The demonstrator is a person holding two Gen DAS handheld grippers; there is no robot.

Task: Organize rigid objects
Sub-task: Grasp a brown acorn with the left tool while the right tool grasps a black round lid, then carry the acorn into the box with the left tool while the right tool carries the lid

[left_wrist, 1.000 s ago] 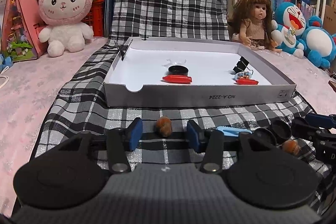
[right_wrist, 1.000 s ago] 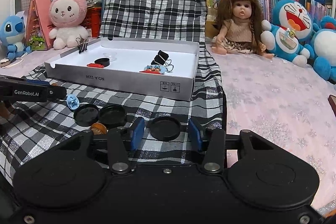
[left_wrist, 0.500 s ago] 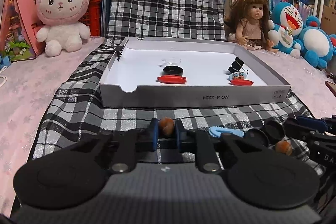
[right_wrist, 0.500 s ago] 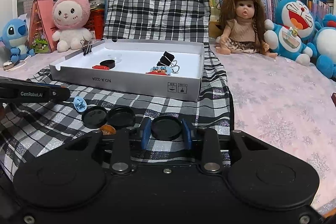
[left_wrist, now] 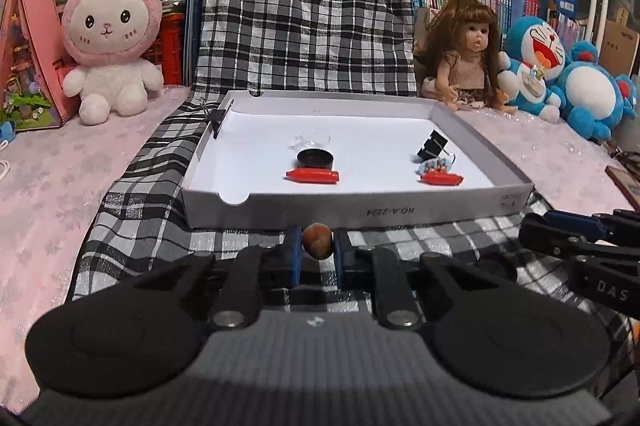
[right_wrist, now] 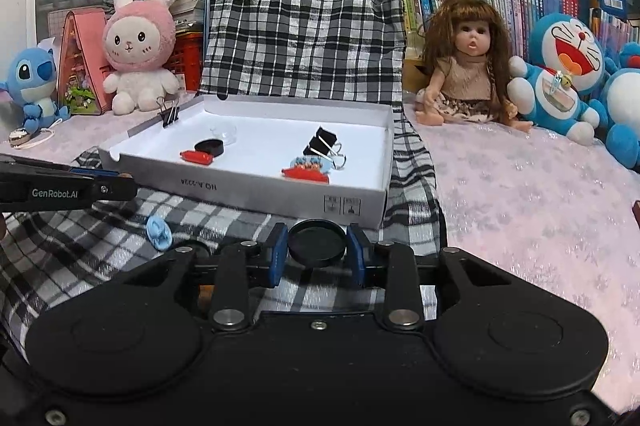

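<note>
We hold both tongs level, pointing at the white box (left_wrist: 400, 214) on the checked cloth (left_wrist: 132, 210). Our left tongs (left_wrist: 317, 246) are clamped on a brown nut (left_wrist: 317, 240), just short of the box's front wall. Our right tongs (right_wrist: 317, 249) pinch a black round cap (right_wrist: 317, 244) by its edges, near the box's right front corner.

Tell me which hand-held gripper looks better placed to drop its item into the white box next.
Probably left: its hand-held gripper holds the brown nut facing the white box squarely. The right, shut on a black lid, sits off its corner.
</note>
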